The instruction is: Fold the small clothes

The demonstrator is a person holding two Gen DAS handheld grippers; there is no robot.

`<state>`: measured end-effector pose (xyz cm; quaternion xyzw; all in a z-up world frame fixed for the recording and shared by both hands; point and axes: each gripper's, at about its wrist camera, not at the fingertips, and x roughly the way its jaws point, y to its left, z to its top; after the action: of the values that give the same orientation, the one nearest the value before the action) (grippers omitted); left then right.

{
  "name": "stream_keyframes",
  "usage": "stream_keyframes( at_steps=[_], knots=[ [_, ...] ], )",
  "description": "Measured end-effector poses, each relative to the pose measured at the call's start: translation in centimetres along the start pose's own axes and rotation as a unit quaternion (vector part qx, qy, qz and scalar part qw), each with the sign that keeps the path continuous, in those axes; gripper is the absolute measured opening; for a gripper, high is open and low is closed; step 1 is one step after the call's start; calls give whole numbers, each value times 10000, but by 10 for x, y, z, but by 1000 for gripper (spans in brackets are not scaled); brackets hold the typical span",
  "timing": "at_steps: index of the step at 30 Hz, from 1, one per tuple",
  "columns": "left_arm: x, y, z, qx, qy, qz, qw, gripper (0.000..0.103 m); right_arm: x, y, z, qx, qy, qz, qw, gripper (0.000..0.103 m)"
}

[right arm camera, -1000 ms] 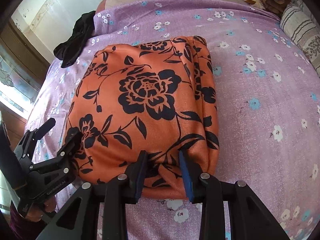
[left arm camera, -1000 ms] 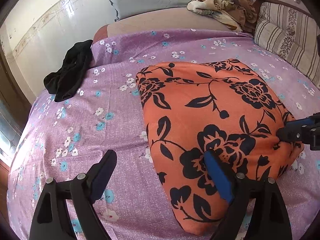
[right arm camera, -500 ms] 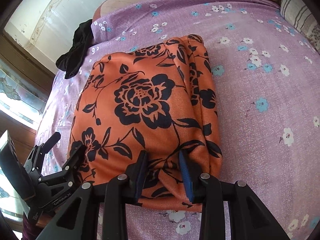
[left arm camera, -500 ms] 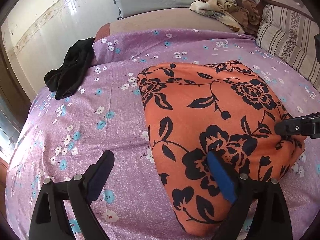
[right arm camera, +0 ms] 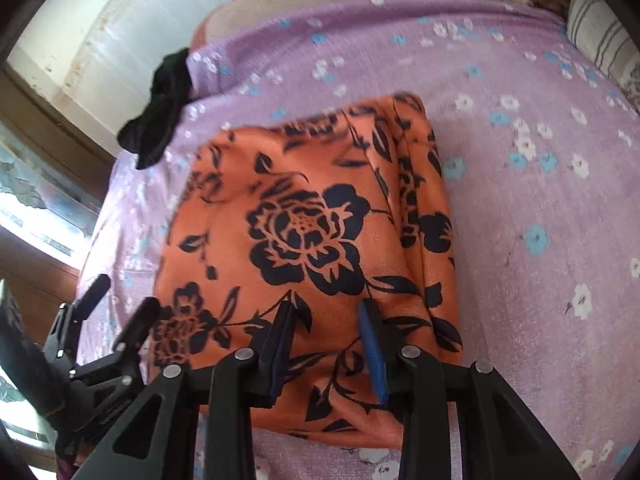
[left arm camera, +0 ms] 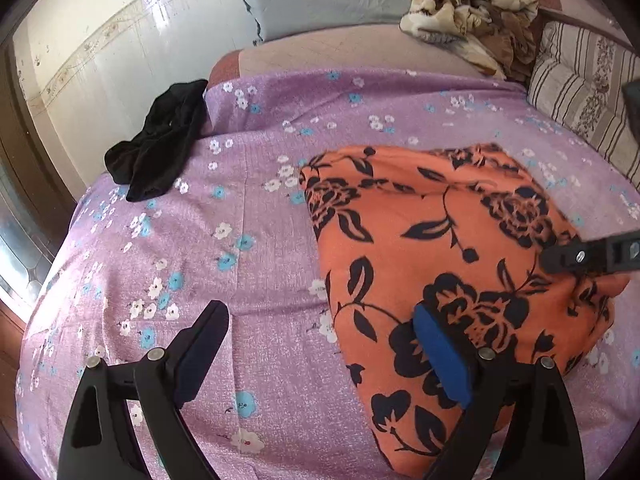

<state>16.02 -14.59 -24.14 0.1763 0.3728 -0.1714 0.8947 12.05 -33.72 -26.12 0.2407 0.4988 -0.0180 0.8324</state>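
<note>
Two grippers over the orange floral garment (right arm camera: 304,240), which lies folded on the purple flowered bedsheet (left arm camera: 240,240). My left gripper (left arm camera: 316,352) stands wide apart and empty at its near corner, as a second ago. My right gripper (right arm camera: 326,344), which was pinching the near hem, now shows flat cloth between parted pads, so I judge this fold released; the black garment (left arm camera: 160,148) waits.

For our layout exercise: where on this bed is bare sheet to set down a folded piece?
Bare purple sheet lies between the black garment and the orange floral cloth, and right of that cloth toward the striped pillow. The head end by the crumpled blanket is crowded.
</note>
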Motion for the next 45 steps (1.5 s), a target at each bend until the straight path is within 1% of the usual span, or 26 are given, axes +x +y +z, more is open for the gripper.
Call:
stream_keyframes(
  at_steps=[1,3,5,7,9,10,11,13,15,19,26,35,45],
  knots=[
    [4,0,-1,-38,30,-36,10000,94,-1,1,1,13,-62,14,10000,37],
    [3,1,1,-113,33,-100,9999,94,-3,5,5,-86,-2,10,10000,40],
    [1,-1,3,-83,20,-106,9999,94,-5,5,5,-59,-48,91,9999,42],
    [0,-2,2,-53,7,-93,9999,94,-10,5,5,-49,-131,140,9998,43],
    [-1,-3,2,-43,8,-127,9999,94,-22,6,5,-103,-368,157,9991,46],
    [-2,-3,3,-40,2,-147,9999,94,-29,7,5,-122,-571,127,9982,55],
    [-3,-3,3,-35,-9,-160,9999,94,-37,5,7,-129,-783,113,9968,60],
    [-4,-3,3,-21,-25,-195,9998,94,-48,6,8,-147,-1102,86,9938,61],
    [-4,-5,4,7,-29,-226,9997,94,-52,7,10,-188,-1200,55,9926,61],
    [-2,-5,4,18,-14,-255,9997,94,-47,4,13,-122,-1120,-13,9936,61],
    [-2,-5,5,10,3,-259,9997,94,-52,0,13,-31,-1270,27,9919,61],
    [-1,-5,4,9,7,-253,9997,94,-50,-7,13,114,-1199,51,9927,61],
    [2,-5,4,-22,59,-335,9994,94,-44,-18,16,334,-1084,78,9935,61]
  ],
)
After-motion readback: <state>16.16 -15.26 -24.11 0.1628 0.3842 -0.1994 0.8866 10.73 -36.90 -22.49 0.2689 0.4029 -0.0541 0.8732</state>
